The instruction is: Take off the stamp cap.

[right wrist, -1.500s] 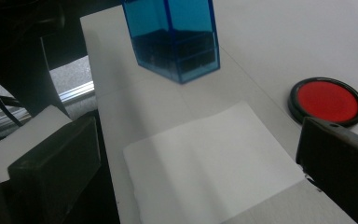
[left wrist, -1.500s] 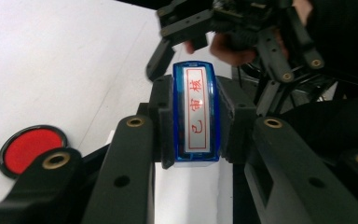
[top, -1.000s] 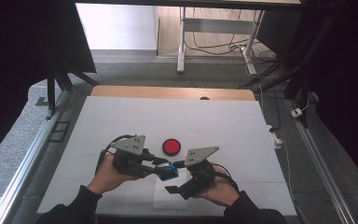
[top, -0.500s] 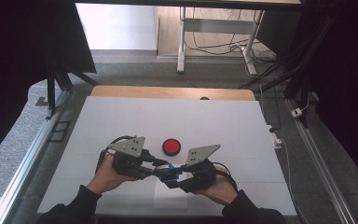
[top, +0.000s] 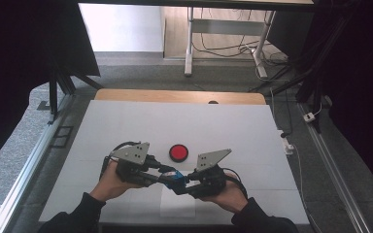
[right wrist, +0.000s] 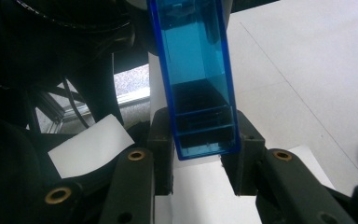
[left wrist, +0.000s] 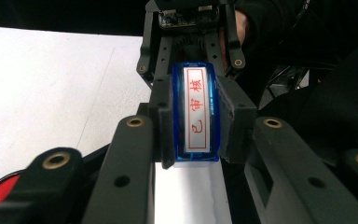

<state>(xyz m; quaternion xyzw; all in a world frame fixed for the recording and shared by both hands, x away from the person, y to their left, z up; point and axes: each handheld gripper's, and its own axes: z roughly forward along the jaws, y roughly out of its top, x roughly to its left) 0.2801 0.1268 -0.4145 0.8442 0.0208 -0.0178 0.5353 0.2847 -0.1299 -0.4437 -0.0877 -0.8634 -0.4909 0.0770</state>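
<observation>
The left gripper [top: 161, 173] and the right gripper [top: 184, 183] are meeting tip to tip above the near middle of the white table [top: 126, 126], and a small blue stamp [top: 174, 178] is sitting between them. In the left gripper view, that gripper's jaws are pinching the blue stamp [left wrist: 196, 114] by its two long sides, with the white face and its red characters turned toward the camera; the other gripper's linkage is showing just behind it. In the right gripper view, the translucent blue stamp [right wrist: 198, 79] is standing between the jaw pads, the near end lying level with them. The pads are sitting right at its sides, but whether they are pressing it cannot be told from here.

Under the two grippers a white sheet of paper [top: 177, 206] is lying flat, its near edge running close to the table's front edge. A red round button [top: 178, 152] is resting just beyond the jaws, slightly toward the left gripper's side, apart from both. Ahead of the grippers the table is lying wide and bare up to a wooden strip [top: 175, 96] at its far edge. To either side of the hands open white surface is stretching out to the table's side edges.
</observation>
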